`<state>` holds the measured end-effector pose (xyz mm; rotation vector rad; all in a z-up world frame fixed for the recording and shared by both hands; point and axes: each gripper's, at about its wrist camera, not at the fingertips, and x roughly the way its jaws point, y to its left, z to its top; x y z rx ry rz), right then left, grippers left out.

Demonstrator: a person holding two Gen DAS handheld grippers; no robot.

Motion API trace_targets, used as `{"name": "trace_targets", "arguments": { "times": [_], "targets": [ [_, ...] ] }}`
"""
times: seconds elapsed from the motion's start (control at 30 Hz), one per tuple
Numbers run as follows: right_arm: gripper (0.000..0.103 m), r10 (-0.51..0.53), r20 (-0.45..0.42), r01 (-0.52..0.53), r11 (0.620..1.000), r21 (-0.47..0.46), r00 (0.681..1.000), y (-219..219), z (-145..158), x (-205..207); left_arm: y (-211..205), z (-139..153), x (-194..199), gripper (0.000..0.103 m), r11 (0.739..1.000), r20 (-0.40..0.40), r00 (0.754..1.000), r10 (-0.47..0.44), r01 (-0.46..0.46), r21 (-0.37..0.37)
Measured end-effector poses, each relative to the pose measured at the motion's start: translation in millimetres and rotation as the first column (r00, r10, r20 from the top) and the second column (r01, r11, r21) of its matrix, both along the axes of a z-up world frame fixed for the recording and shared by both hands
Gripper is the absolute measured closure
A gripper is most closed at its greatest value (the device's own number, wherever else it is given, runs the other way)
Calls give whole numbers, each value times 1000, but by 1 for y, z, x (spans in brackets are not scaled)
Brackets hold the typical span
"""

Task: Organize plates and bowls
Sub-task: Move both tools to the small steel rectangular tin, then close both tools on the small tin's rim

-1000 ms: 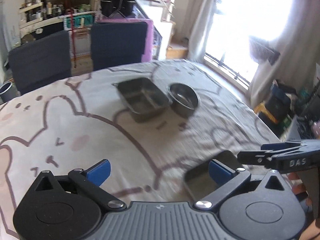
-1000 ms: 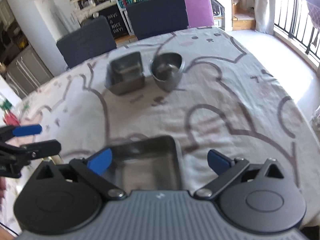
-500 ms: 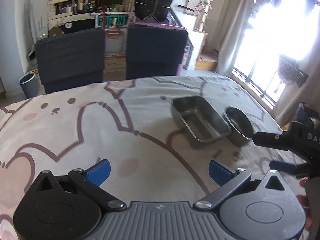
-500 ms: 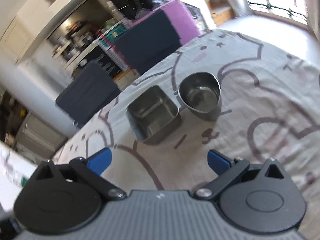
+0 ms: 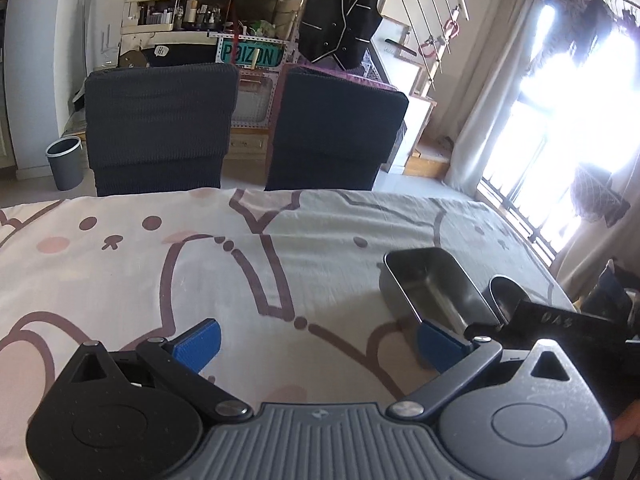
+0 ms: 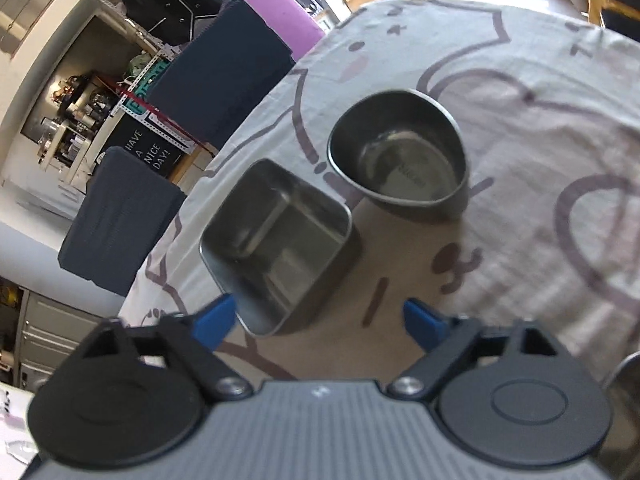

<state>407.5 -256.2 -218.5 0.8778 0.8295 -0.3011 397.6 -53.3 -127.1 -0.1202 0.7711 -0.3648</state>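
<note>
A rectangular steel tray (image 6: 276, 240) and a round steel bowl (image 6: 400, 156) stand side by side on the cartoon-print tablecloth (image 6: 540, 208), both empty. My right gripper (image 6: 320, 320) hovers just in front of the tray. Its jaws are closing, and the tray's near corner lies between them beside the left fingertip (image 6: 214, 320), with no pad pressing on it. In the left wrist view the tray (image 5: 436, 292) is at the right and the bowl (image 5: 506, 294) is half hidden behind the right gripper's black body (image 5: 560, 324). My left gripper (image 5: 320, 344) is open over bare cloth, holding nothing.
Two dark chairs (image 5: 160, 120) (image 5: 336, 128) stand at the table's far edge, with a grey bin (image 5: 64, 162) on the floor at the left. A metal rim (image 6: 624, 376) shows at the right wrist view's lower right edge. The table's right edge (image 5: 532, 248) faces the window.
The right gripper has rolled and come down close to the far tray and bowl, and its jaws have narrowed a little. The left gripper has swung left, losing sight of the near tray.
</note>
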Motion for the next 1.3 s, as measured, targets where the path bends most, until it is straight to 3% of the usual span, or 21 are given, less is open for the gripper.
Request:
{"name": "trace_targets", "arguments": {
  "times": [0.07, 0.2, 0.3, 0.47, 0.63, 0.8, 0.93, 1.0, 1.17, 1.3],
  "targets": [
    [35, 4, 12, -4, 1000, 0, 1000, 2, -3, 4, -2, -1, 3, 0, 1000, 12, 1000, -2, 2, -2],
    [50, 4, 18, -4, 1000, 0, 1000, 6, -5, 10, -9, -3, 6, 0, 1000, 30, 999, -20, 19, 5],
    [70, 45, 3, -45, 999, -8, 999, 10, -7, 15, -17, -3, 5, 0, 999, 44, 998, -37, 36, 25],
    [84, 123, -5, -123, 992, -29, 992, 10, 0, 15, -26, 0, 0, 0, 996, 88, 994, -59, 53, 67],
    [92, 175, -16, -176, 983, -54, 984, 0, 5, 13, -32, -3, 2, 2, 995, 76, 995, -71, 65, 79],
    [96, 196, -26, -197, 978, -66, 980, -21, 12, 0, -35, -9, 6, 23, 996, 5, 997, -73, 73, 48],
    [97, 251, -55, -255, 964, -73, 966, -35, 12, -4, -40, -18, 9, 31, 997, -51, 996, -73, 73, 8],
    [97, 298, -65, -303, 950, -80, 952, -36, 13, -6, -46, -20, 10, 34, 997, -56, 996, -76, 77, 15],
    [96, 460, -93, -470, 864, -183, 883, -24, 21, -8, -57, -27, 12, 40, 996, -71, 994, -86, 88, 32],
    [96, 546, -86, -552, 816, -169, 834, -25, 23, -11, -60, -30, 13, 46, 995, -79, 993, -83, 87, 46]
  ]
}}
